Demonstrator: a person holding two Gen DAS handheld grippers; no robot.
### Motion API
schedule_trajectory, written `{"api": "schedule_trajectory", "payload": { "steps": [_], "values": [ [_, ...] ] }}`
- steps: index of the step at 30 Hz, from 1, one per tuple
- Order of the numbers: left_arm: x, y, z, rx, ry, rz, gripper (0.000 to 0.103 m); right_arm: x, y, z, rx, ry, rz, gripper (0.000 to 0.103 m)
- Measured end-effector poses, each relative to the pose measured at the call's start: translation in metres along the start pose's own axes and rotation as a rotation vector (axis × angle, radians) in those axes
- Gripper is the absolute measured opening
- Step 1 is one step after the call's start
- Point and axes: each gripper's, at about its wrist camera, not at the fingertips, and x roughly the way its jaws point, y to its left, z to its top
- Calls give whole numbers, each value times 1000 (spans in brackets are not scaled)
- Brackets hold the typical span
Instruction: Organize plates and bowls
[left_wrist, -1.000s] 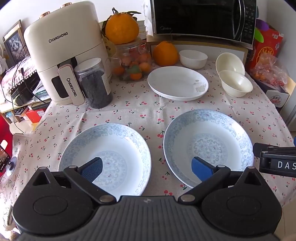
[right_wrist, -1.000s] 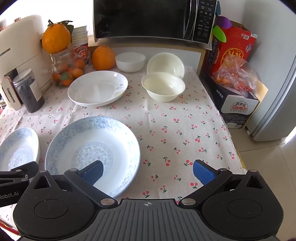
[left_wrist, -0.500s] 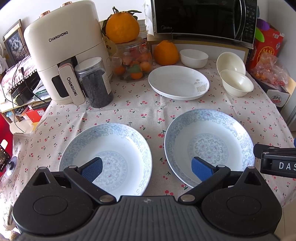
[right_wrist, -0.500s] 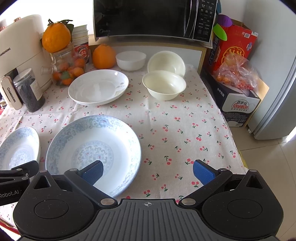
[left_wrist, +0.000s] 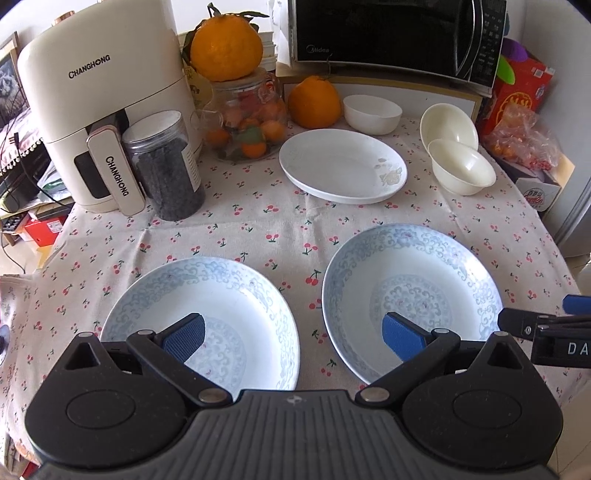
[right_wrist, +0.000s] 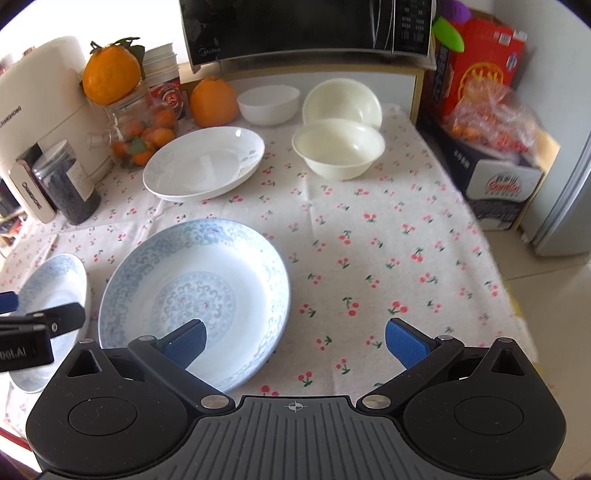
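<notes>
Left wrist view: air fryer (left_wrist: 107, 107) reads CHANGHONG, microwave (left_wrist: 399, 33) Midea.

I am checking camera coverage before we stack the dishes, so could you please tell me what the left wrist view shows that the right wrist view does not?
Only the left wrist view shows the whole left blue-patterned porcelain plate; the right view cuts it off.

Only the right wrist view shows the stack of paper cups and the bare floor beyond the table's right edge.

Both show the right blue-patterned porcelain plate, the plain white plate, the three bowls, the black microwave and the cream air fryer. Both grippers' jaws stand open and empty.
</notes>
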Motion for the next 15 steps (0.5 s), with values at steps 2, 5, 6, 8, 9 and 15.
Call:
{"api": "schedule_trajectory", "payload": {
  "steps": [2,5,6,8,9,15],
  "values": [
    [3,0,3,5,-3,-15,102,4,-5,1,19,0,27,103],
    [6,0,7,14,-3,-54,101,9,-12,0,45,8,54,103],
    [8,0,8,16,-4,-66,100,11,-14,0,50,7,60,103],
    [11,-1,9,29,-8,-77,97,14,-18,-1,70,20,79,103],
    [12,-2,9,38,-11,-80,97,16,-20,-2,83,29,91,103],
    [21,-3,11,53,-4,-116,88,24,-35,-4,177,61,169,101]
  ]
}}
